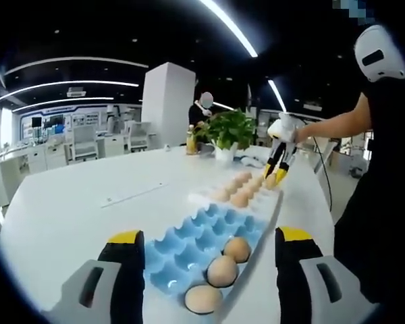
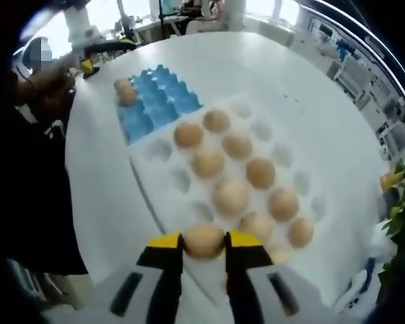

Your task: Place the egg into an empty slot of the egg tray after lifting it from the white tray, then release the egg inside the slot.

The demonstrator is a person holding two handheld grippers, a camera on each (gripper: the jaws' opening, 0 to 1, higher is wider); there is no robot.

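Right gripper view: the right gripper (image 2: 204,244) has its two yellow-tipped jaws closed against the sides of an egg (image 2: 204,241), which sits squarely between the tips. The held egg is over the near edge of the white tray (image 2: 163,177); whether it rests in its slot or is raised off it cannot be told from this angle. The white tray carries several other eggs (image 2: 231,196) in its slots, with a number of slots bare (mostly along its left and far sides). Beyond it, touching end to end, lies the blue egg tray (image 2: 155,108), with eggs at its far left corner. All of this stands on a white table (image 2: 283,74).

Left gripper view: the left gripper (image 1: 209,256) hangs over the near end of the blue egg tray (image 1: 189,236) with its jaws set wide apart and nothing between them. Three eggs (image 1: 221,271) sit in a row along the tray's right edge, between the two jaws as seen; the remaining blue slots are unfilled. Further off, the right gripper (image 1: 278,177) points down at the far end of the white tray (image 1: 246,196), held by a person's hand (image 1: 304,133). A potted plant (image 1: 226,131) stands behind it on the table (image 1: 67,209).
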